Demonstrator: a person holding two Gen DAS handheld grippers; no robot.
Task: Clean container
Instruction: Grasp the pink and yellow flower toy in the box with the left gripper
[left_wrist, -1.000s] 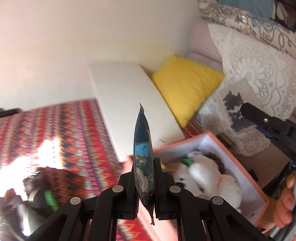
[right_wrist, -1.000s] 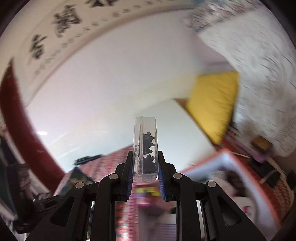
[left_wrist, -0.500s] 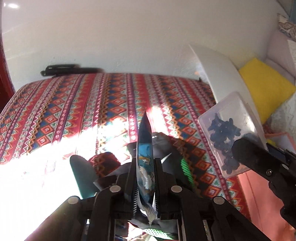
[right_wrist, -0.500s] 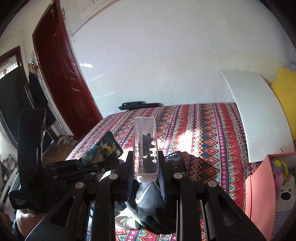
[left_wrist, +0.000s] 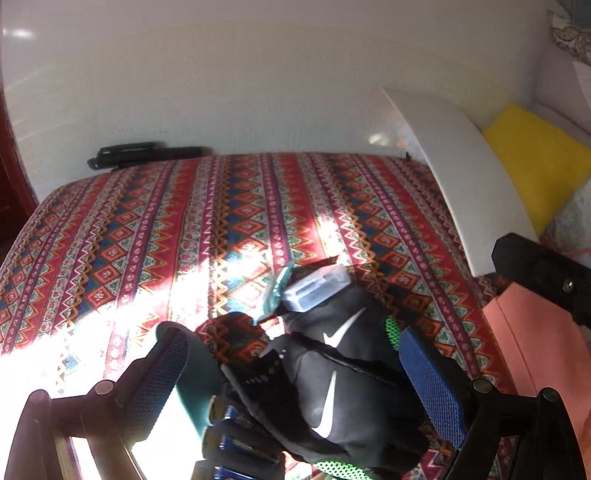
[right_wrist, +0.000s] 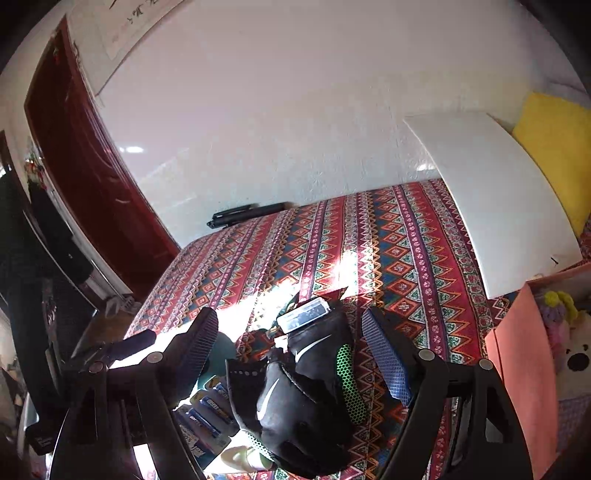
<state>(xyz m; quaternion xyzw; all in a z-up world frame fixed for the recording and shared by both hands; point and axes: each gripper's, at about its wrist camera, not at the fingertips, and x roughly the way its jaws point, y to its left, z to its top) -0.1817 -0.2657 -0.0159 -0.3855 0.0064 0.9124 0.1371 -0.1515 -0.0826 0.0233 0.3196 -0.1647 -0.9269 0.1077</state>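
a bed (left_wrist: 221, 206) under a red zigzag-patterned cover fills both views, with a white board (left_wrist: 461, 177) leaning along its far side and a yellow cushion (left_wrist: 535, 158) beyond that. at the right edge of the bed stands the pink box (right_wrist: 517, 369), open-topped, which i take to be the container in question; soft toys (right_wrist: 569, 332) show inside it. it looks like cardboard: light, fairly stiff, but with thin walls that would dent under a hard pinch, so the upper rim of a side wall seems the place to take hold.

both my left jaws and my right jaws stand wide apart, holding nothing, poised over a small heap on the cover. the heap's bulk is black sports gear (left_wrist: 332, 376) with white swoosh marks and green mesh, soft and floppy. a pack of blue batteries (right_wrist: 210, 410) lies near its lower left. on top rests a clear plastic case (left_wrist: 317, 288), hard, slick and light by the look of it, best pinched across its narrow sides. a blue-green wrapper (left_wrist: 275, 291) stands on edge just beside the case; whether they touch i cannot tell.
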